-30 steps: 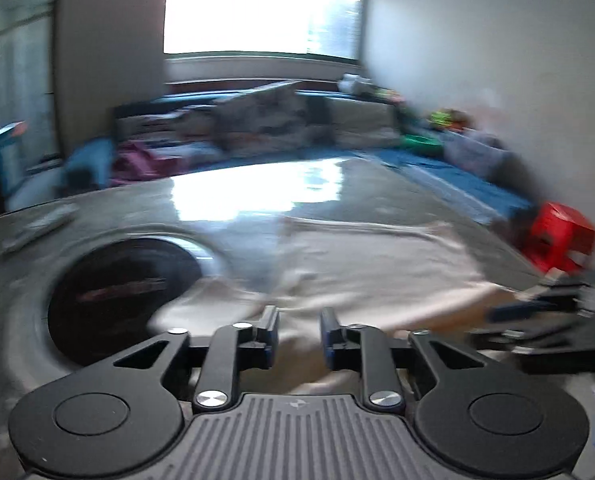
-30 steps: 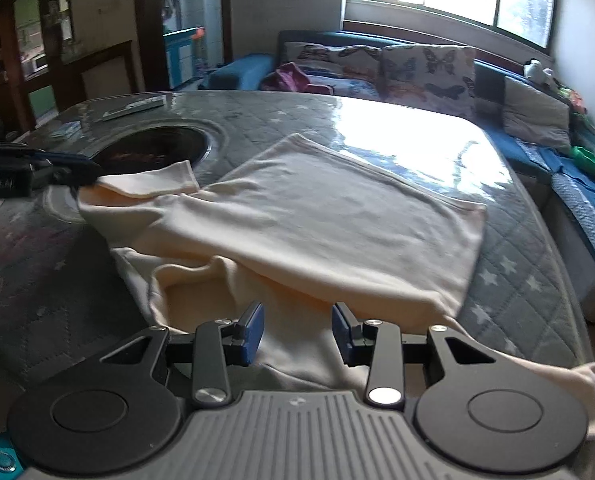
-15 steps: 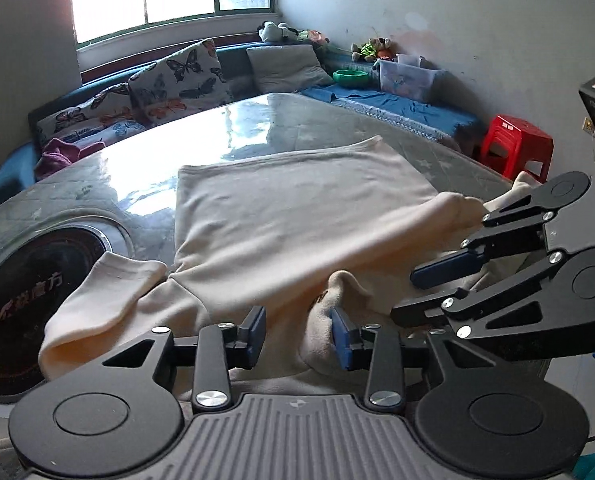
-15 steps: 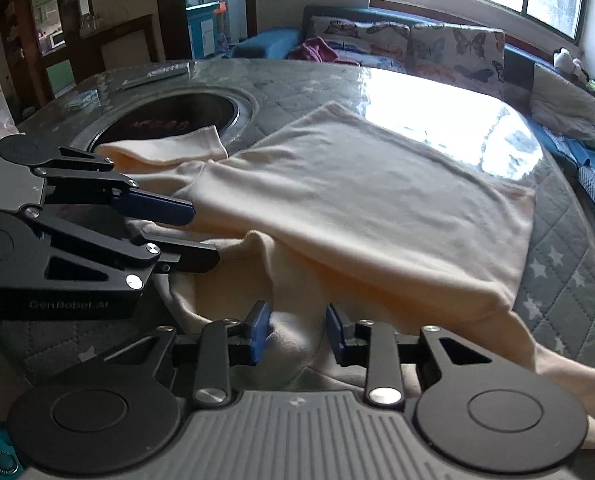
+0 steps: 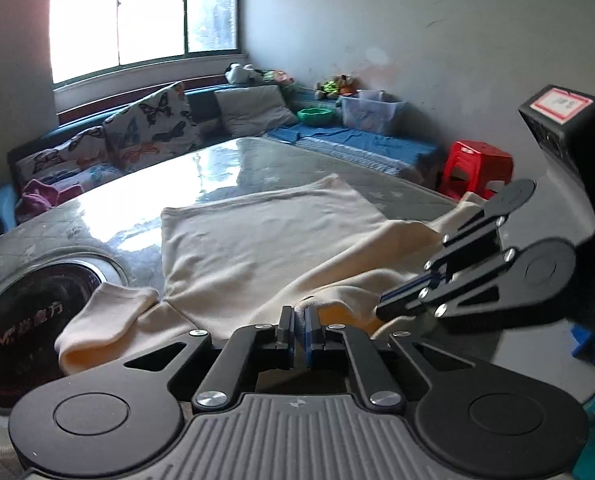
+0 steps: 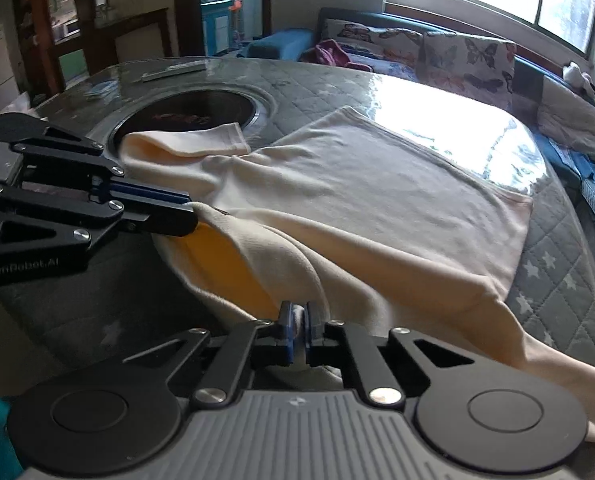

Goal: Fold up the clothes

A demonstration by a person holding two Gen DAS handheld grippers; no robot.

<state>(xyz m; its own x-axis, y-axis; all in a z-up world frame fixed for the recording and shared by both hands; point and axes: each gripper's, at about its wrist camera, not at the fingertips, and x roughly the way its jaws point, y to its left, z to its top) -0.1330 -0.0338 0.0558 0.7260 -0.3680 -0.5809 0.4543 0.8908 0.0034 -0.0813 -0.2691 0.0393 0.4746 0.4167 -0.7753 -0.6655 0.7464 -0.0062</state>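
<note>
A cream shirt point(image 5: 265, 240) lies spread on the round table point(image 6: 557, 272), with its near edge bunched and lifted. My left gripper point(image 5: 297, 322) has its jaws closing tight on that near edge. The right wrist view shows it point(image 6: 185, 210) from the side, with cloth pinched at its tip. My right gripper point(image 6: 296, 320) is also closing on the same edge further right, a bit of cream cloth between its blue pads. It point(image 5: 383, 308) reaches in from the right in the left wrist view. One sleeve point(image 5: 105, 320) lies over the dark cooktop.
A round black cooktop point(image 6: 189, 114) is set into the table at the left. A sofa with butterfly cushions point(image 5: 145, 120) runs behind the table, and a red stool point(image 5: 477, 164) stands at its right. The table's far half shows bare glossy surface.
Both grippers went from part open above the shirt's near edge to shut on it. The left one swung in from the cooktop side and dropped towards the cloth.
</note>
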